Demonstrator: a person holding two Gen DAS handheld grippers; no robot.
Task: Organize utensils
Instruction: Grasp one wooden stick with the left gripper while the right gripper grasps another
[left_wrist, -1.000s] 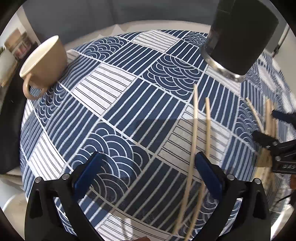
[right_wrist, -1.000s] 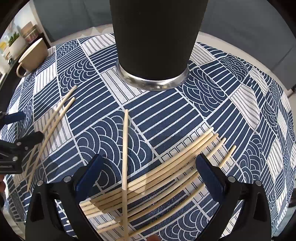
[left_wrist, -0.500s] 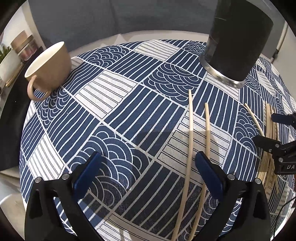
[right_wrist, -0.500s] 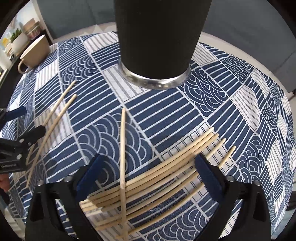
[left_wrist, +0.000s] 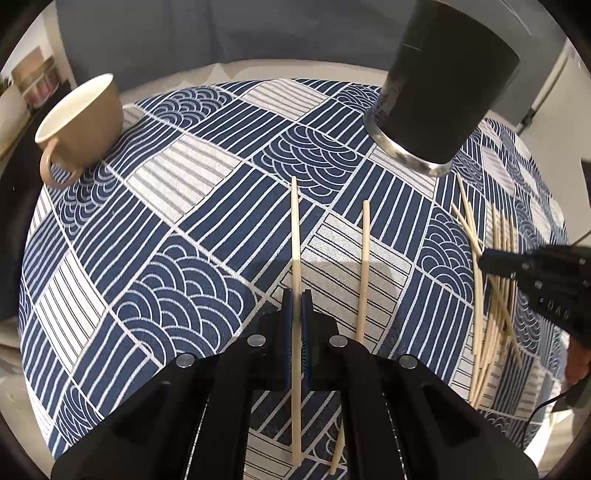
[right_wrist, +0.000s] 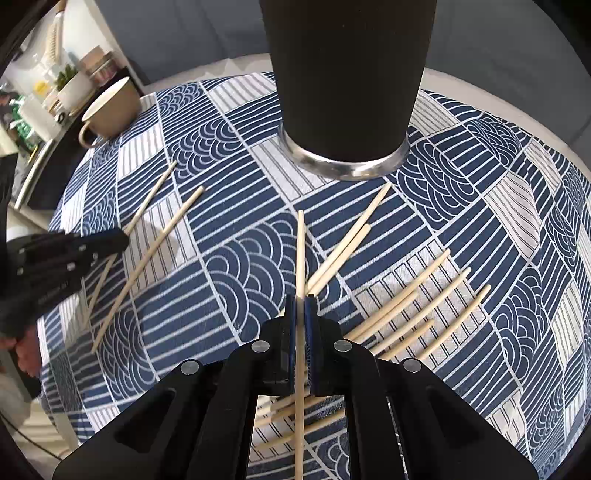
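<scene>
Pale wooden chopsticks lie on a blue and white patterned tablecloth (left_wrist: 177, 236). My left gripper (left_wrist: 296, 295) is shut on one chopstick (left_wrist: 295, 229) that points away from me. A second chopstick (left_wrist: 364, 266) lies just to its right. My right gripper (right_wrist: 301, 301) is shut on another chopstick (right_wrist: 300, 251) that points toward the tall black cup (right_wrist: 347, 74). Several loose chopsticks (right_wrist: 417, 306) lie fanned out to the right of it, and two more (right_wrist: 347, 247) just ahead. The black cup also shows in the left wrist view (left_wrist: 443, 88) at the far right.
A tan mug (left_wrist: 81, 122) stands at the far left of the table; it shows in the right wrist view (right_wrist: 110, 110) too. Shelves with jars and a plant (right_wrist: 70, 85) are beyond the left edge. The right gripper (left_wrist: 535, 273) shows over a chopstick pile (left_wrist: 495, 295).
Both grippers were open around chopsticks; both have now closed, each on one chopstick. The loose chopsticks by the right gripper have shifted apart.
</scene>
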